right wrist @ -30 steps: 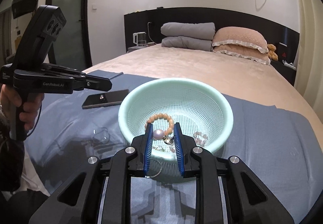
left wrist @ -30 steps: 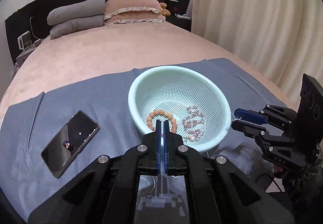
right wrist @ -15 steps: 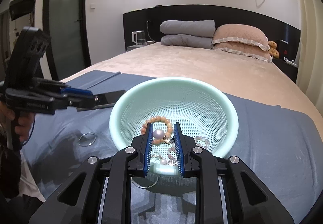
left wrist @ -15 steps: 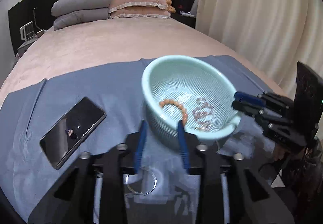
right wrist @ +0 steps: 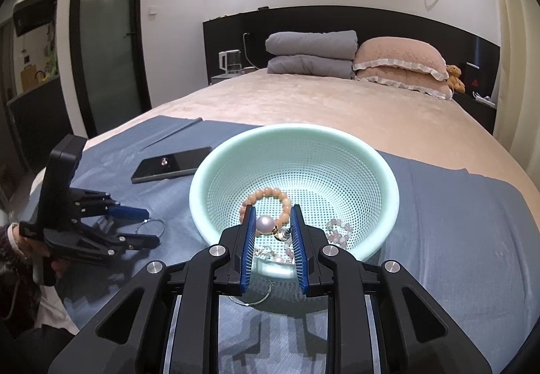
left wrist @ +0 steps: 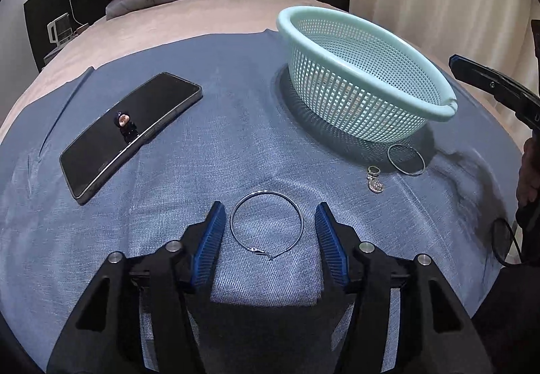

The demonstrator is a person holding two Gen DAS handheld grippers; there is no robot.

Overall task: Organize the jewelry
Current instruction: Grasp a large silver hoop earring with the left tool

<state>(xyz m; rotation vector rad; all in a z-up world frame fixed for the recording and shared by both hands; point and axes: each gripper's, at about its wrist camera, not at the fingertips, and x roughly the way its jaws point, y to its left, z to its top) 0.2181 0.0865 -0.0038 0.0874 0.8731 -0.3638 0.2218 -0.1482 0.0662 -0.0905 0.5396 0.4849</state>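
Hoop earring (left wrist: 266, 226) lies between the spread left gripper (left wrist: 268, 232) fingers.

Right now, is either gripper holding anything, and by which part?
The right gripper pinches a pearl earring by its pearl, above the basket. The left gripper is open, holding nothing, its fingers either side of a hoop earring.

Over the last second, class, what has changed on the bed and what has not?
The left hand-held gripper opened, left the basket and dropped to straddle a hoop earring on the cloth. The right hand-held gripper stays shut on the pearl piece over the basket; the phone is unmoved.
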